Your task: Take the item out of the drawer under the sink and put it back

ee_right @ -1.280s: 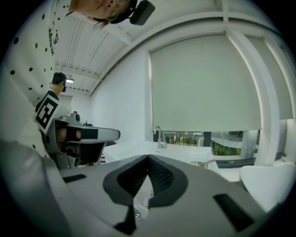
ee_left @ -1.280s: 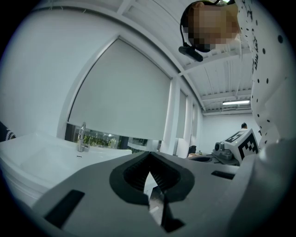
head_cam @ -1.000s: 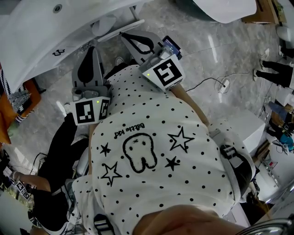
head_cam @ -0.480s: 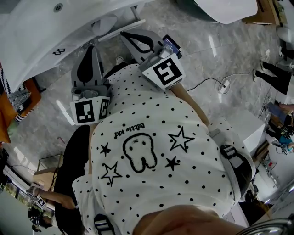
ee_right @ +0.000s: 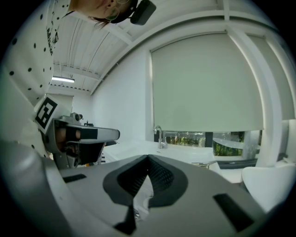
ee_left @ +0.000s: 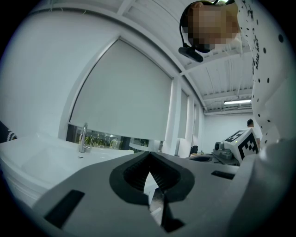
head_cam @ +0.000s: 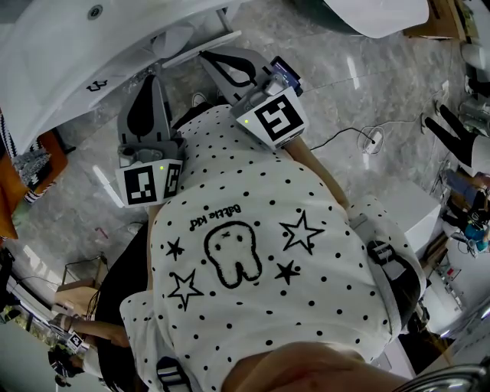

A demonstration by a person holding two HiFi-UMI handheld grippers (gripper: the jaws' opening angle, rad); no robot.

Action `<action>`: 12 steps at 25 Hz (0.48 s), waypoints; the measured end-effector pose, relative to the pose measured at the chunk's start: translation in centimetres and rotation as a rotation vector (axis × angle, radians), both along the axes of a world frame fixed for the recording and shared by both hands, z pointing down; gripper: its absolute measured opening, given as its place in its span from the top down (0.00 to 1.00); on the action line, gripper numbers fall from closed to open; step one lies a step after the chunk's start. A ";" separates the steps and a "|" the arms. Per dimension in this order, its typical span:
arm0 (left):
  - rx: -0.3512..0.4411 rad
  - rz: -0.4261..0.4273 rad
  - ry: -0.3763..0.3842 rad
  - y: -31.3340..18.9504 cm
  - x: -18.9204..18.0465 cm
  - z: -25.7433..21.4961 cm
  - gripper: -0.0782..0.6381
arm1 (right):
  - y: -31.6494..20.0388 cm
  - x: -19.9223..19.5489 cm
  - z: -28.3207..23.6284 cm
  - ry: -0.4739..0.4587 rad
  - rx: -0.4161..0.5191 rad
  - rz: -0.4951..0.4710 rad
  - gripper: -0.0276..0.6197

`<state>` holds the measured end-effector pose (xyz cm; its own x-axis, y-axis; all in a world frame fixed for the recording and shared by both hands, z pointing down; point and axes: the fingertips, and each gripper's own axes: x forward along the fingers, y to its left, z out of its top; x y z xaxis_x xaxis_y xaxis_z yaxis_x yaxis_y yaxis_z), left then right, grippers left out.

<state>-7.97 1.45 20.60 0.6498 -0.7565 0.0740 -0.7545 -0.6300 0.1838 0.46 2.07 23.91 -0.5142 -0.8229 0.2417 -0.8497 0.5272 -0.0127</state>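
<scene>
In the head view, the white sink basin (head_cam: 69, 65) lies at the upper left. Below its rim a white panel edge (head_cam: 200, 47) shows; I cannot tell whether it is the drawer. No item is in view. My left gripper (head_cam: 151, 78) points toward the basin, shut and with nothing in it; its jaw tips meet in the left gripper view (ee_left: 149, 156). My right gripper (head_cam: 207, 58) is beside it, also shut with nothing in it (ee_right: 148, 158). The sink faucet (ee_left: 83, 138) (ee_right: 159, 136) stands beyond both. My dotted shirt (head_cam: 253, 245) hides everything below.
The floor is grey marble (head_cam: 360, 84), with a cable and socket (head_cam: 373, 142) lying on it at the right. A white box (head_cam: 406, 210) stands at the right and a white tub (head_cam: 375, 14) at the top. A bystander's legs (head_cam: 455, 122) show at the right edge.
Both grippers have stayed put. The bystander's legs at the right edge have shifted, and a person in black at the lower left has moved away.
</scene>
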 end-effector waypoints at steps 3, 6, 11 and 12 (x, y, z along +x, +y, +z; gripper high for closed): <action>0.003 -0.004 0.008 -0.2 0.1 -0.2 0.88 | -0.1 0.0 0.0 0.007 0.009 -0.004 0.94; 0.003 -0.014 0.020 -0.3 0.2 -0.5 0.88 | 0.0 0.0 0.0 0.007 0.002 -0.001 0.94; 0.003 -0.016 0.021 -0.3 0.1 -0.5 0.88 | 0.0 0.0 0.0 0.012 0.006 -0.004 0.94; 0.005 -0.017 0.022 -0.3 0.1 -0.5 0.88 | 0.0 0.0 0.0 0.014 0.009 -0.006 0.94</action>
